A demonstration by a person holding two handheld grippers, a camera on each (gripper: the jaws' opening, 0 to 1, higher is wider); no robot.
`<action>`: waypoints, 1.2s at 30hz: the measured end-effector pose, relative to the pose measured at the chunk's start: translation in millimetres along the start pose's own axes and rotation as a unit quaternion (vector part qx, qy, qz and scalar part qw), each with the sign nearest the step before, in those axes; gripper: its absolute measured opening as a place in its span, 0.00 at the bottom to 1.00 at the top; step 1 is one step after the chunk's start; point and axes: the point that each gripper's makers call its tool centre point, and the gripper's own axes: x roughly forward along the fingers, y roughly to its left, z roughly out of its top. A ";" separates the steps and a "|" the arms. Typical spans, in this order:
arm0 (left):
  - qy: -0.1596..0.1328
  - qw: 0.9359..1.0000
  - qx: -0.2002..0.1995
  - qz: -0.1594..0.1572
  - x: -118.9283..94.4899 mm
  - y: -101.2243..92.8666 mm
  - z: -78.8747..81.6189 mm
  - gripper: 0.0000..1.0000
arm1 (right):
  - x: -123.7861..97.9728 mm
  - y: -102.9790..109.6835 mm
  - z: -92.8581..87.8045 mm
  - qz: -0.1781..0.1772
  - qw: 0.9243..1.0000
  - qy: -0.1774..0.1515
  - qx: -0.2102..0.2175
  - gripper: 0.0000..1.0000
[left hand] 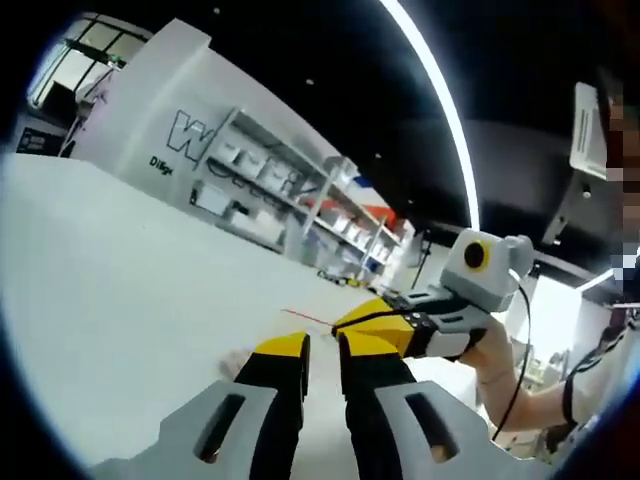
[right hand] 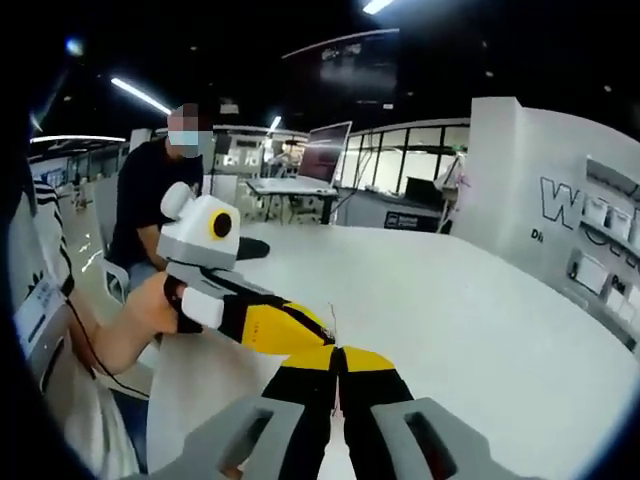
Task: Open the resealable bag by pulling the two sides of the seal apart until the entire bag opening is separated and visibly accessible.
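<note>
Gripping stage: both tongs appeared to have pinched the bag's seal, so the step in hand looked like the start of the pull-apart.
Left tongs: jaws nearly closed, yellow tips narrow, seemingly nipping a thin clear edge; what they held could not be told for certain.
Right tongs: jaws pressed almost together, yellow pads over black, moulded grey plastic bodies behind.
Resealable bag: only a faint, clear film showed, just beside the left tongs' tips and over the tabletop; a thin red line ran just past those tips, possibly the seal strip.
Other tool: the right tongs met the left tongs tip to tip, held by a hand.
Tabletop: broad, white, smooth and matte, spreading beyond the left tongs.
Far side: white metal shelving stood well beyond the left tongs.
Next move: probably drawing the two tongs steadily apart, grip firm, since slick film could slip.
</note>
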 end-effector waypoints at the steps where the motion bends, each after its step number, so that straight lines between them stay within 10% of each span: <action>1: 0.000 1.000 -0.002 0.000 -0.1 -0.2 -0.1 0.13 | -0.2 0.3 0.0 0.000 1.000 0.000 0.000 0.00; 20: 0.001 0.999 -0.031 -0.014 0.7 -4.9 -4.2 0.02 | -4.2 5.4 -0.9 0.023 0.999 -0.015 0.023 0.00; 36: 0.041 0.997 0.066 0.017 1.4 -3.7 -15.1 0.00 | 0.2 1.0 -9.8 -0.006 1.000 0.001 -0.009 0.00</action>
